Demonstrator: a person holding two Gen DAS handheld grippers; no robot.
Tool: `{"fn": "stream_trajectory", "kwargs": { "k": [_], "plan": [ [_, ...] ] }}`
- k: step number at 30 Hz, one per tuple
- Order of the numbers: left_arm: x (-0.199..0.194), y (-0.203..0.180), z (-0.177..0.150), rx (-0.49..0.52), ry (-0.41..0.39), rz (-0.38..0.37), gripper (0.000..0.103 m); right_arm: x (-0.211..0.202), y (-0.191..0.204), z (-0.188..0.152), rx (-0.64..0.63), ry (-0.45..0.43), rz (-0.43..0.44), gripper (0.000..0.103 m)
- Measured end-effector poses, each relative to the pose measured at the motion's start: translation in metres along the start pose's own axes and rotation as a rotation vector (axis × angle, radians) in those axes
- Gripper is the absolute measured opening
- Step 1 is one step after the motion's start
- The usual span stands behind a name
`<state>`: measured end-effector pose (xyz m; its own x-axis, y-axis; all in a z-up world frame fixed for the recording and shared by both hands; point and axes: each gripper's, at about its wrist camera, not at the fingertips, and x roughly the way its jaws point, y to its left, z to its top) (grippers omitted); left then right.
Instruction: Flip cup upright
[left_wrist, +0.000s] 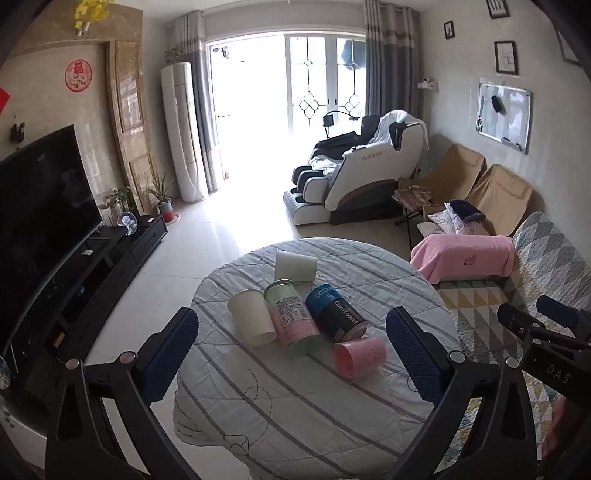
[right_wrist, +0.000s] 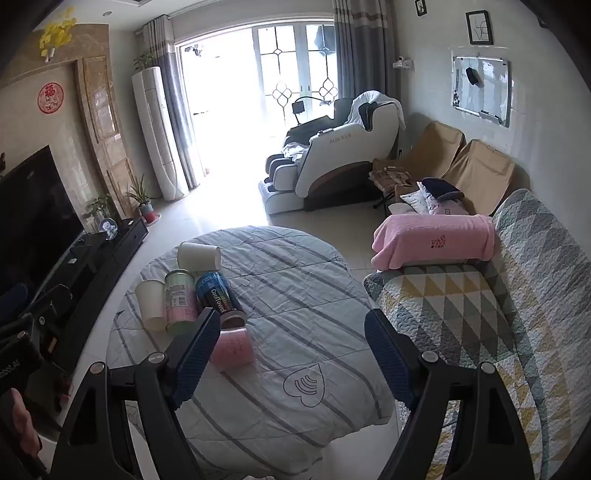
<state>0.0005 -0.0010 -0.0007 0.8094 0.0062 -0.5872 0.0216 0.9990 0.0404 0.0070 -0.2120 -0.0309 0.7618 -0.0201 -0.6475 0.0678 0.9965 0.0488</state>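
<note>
Several cups and cans lie on their sides on a round table (left_wrist: 295, 398) under a striped cloth. A pink cup (left_wrist: 360, 356) lies nearest, also in the right wrist view (right_wrist: 232, 347). A white paper cup (left_wrist: 251, 317) (right_wrist: 151, 302), a green-pink can (left_wrist: 293, 317) (right_wrist: 179, 301), a blue-black can (left_wrist: 336, 314) (right_wrist: 218, 295) and a second white cup (left_wrist: 295, 266) (right_wrist: 197, 256) lie beyond. My left gripper (left_wrist: 291, 354) is open above the table, jaws wide apart, empty. My right gripper (right_wrist: 288, 354) is open and empty, its left finger (right_wrist: 195, 354) overlapping the pink cup in view.
A quilted sofa (right_wrist: 480, 314) with a pink towel (right_wrist: 432, 240) stands right of the table. A TV (left_wrist: 40, 221) on a black stand (left_wrist: 122, 251) runs along the left. A massage chair (left_wrist: 362, 173) stands at the back. Tiled floor (left_wrist: 207, 240) surrounds the table.
</note>
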Motion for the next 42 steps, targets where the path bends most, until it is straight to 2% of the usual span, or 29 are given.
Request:
{"fn": "stream_trajectory", "kwargs": {
  "k": [5, 9, 13, 42],
  "plan": [
    [-0.001, -0.016, -0.002, 0.011, -0.008, 0.014, 0.103, 0.0, 0.0, 0.0, 0.002, 0.0, 0.001, 0.082],
    [-0.01, -0.027, -0.001, 0.02, -0.024, -0.004, 0.103, 0.004, -0.003, 0.003, 0.006, 0.004, 0.001, 0.082],
    [0.001, -0.013, 0.002, 0.005, -0.023, -0.037, 0.103, 0.005, -0.003, 0.002, 0.007, -0.004, 0.001, 0.082],
    [0.0, 0.004, 0.011, 0.01, -0.06, -0.039, 0.103, 0.009, 0.004, 0.005, -0.003, -0.016, 0.001, 0.082]
  ]
}}
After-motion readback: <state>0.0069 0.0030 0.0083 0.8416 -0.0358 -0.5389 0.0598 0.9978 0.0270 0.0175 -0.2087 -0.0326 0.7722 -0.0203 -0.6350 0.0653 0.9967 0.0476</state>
